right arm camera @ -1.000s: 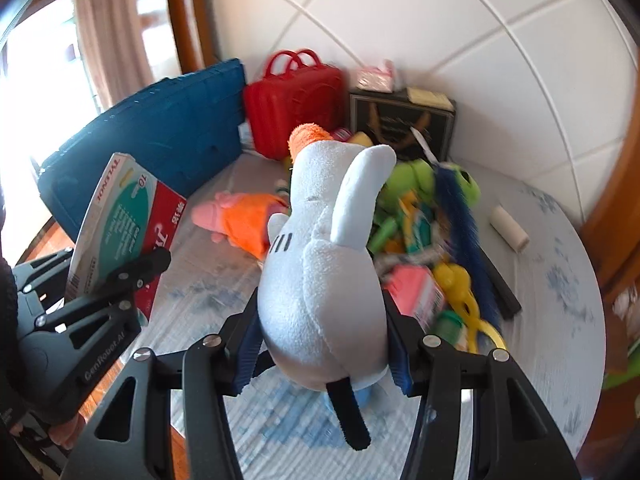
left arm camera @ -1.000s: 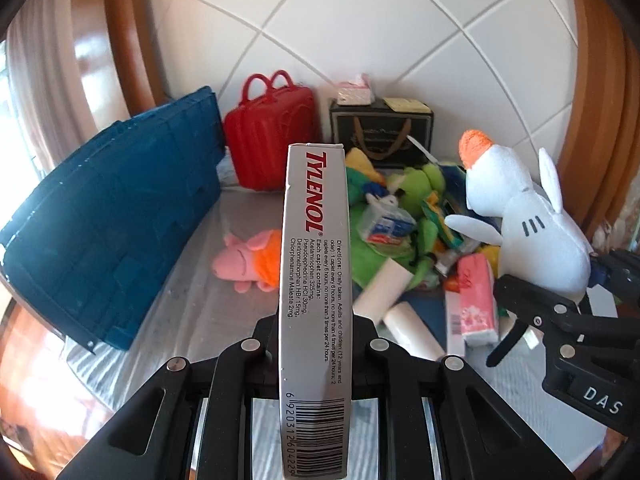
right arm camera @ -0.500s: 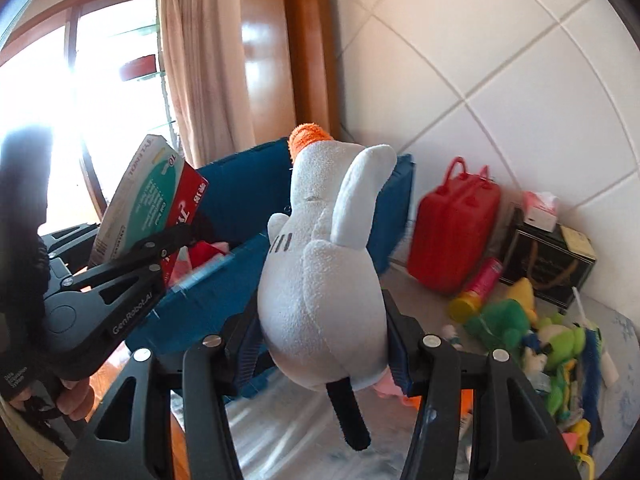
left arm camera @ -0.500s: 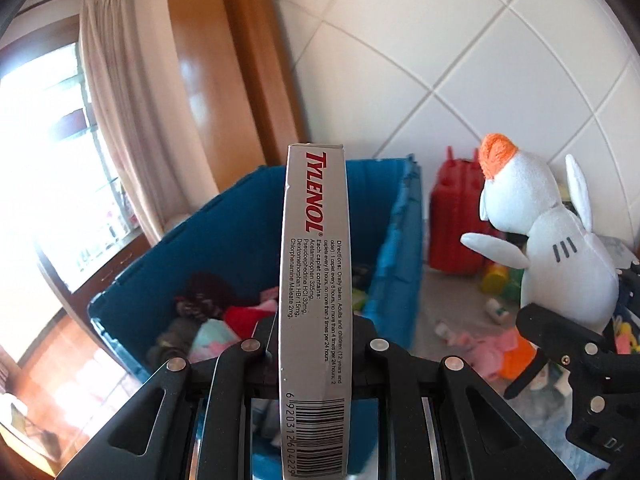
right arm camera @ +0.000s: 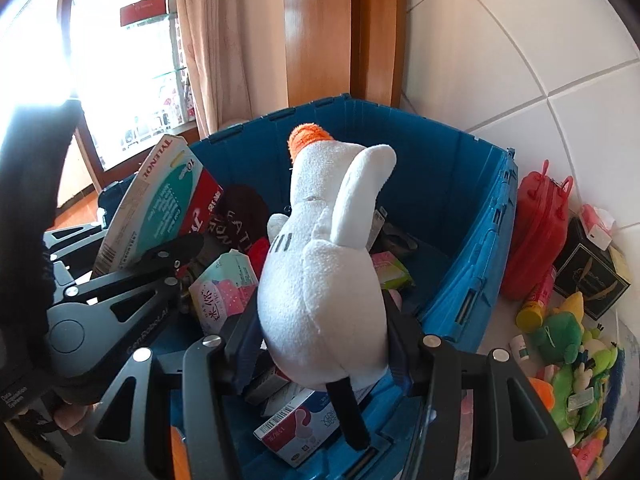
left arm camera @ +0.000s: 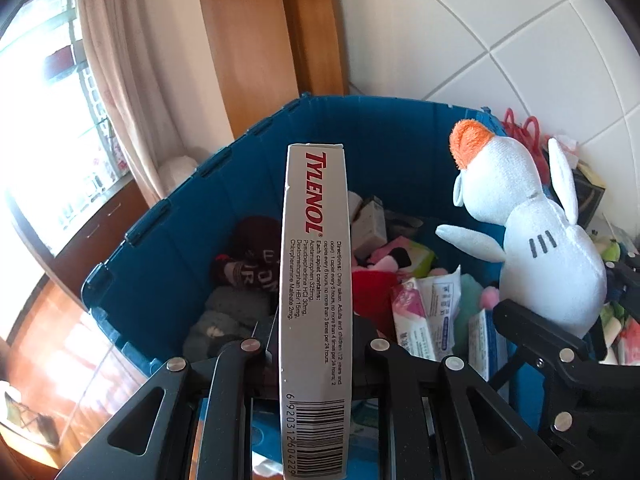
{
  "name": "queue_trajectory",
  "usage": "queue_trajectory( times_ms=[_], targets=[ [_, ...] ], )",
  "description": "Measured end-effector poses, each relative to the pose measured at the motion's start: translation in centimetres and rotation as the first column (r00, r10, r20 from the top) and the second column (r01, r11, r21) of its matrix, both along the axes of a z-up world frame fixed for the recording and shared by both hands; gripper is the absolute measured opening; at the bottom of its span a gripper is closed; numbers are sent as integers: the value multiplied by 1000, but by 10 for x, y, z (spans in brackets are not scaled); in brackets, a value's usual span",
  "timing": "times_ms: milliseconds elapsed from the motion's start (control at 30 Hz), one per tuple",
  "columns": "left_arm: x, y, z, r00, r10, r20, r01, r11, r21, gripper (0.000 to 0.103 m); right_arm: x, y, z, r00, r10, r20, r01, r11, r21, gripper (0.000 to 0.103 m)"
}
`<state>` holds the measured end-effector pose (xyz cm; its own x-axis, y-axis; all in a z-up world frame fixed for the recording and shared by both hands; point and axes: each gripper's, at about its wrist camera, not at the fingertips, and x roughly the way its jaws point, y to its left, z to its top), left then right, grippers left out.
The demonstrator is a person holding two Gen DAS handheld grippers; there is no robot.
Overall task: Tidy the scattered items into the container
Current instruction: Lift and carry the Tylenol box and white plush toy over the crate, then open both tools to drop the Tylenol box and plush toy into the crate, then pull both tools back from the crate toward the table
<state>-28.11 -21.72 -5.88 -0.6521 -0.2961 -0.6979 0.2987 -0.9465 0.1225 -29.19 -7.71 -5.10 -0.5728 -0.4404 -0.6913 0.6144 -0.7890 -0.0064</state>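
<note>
Left gripper (left arm camera: 316,344): jaws clamped on upright grey Tylenol carton (left arm camera: 316,280), its lower end cut off. Right gripper (right arm camera: 320,332): jaws holding white plush duck (right arm camera: 320,280). Both above blue plastic crate (right arm camera: 452,184), which holds tissue packs (right arm camera: 224,292), partly hidden dark cloth.

The bin (right arm camera: 452,200) is deep blue. The plush toy (right arm camera: 320,280) is white with an orange top, the medicine box (left arm camera: 316,280) grey with red lettering, the small case (right arm camera: 536,240) red, and the hat (left arm camera: 252,256) seemingly dark maroon.
</note>
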Motion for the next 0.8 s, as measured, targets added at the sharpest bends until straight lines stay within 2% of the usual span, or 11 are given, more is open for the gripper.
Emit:
queue_trajectory(
  times_ms=[100, 133, 167, 233, 300, 333, 367, 500, 533, 700, 800],
  targets=[
    [0, -2, -5, 1000, -28, 3, 28, 1000, 13, 22, 0, -9, -4, 1000, -30, 5, 30, 999, 28, 53],
    [1, -1, -6, 999, -38, 0, 38, 999, 17, 31, 0, -10, -4, 999, -39, 3, 39, 999, 34, 53],
    [3, 2, -4, 999, -46, -5, 46, 999, 21, 47, -1, -14, -4, 999, -48, 0, 48, 998, 39, 55],
    [9, 7, 0, 999, -47, -24, 47, 999, 15, 67, -1, -14, -2, 998, -70, -12, 70, 996, 54, 56],
    [15, 4, 3, 998, -38, -44, 38, 999, 11, 78, 0, -14, 2, 995, -93, -24, 95, 994, 53, 60],
    [19, 2, 5, 998, -35, -54, 36, 999, 15, 82, 2, -12, 5, 994, -106, -35, 107, 993, 52, 69],
    [22, 1, 6, 997, -33, -64, 34, 999, 19, 82, 5, -10, 9, 992, -118, -44, 120, 991, 52, 81],
    [38, 3, 18, 993, -43, -109, 46, 999, 24, 84, 18, 10, 23, 982, -159, -102, 163, 986, 28, 94],
    [42, 9, 22, 991, -57, -123, 61, 998, 26, 85, 24, 18, 26, 978, -175, -113, 178, 984, 14, 102],
    [64, 49, 39, 972, -137, -190, 145, 989, 29, 88, 50, 82, 39, 950, -276, -148, 271, 961, -54, 103],
    [74, 87, 44, 952, -213, -222, 230, 972, 53, 92, 69, 130, 42, 918, -362, -166, 353, 932, -79, 103]
  ],
)
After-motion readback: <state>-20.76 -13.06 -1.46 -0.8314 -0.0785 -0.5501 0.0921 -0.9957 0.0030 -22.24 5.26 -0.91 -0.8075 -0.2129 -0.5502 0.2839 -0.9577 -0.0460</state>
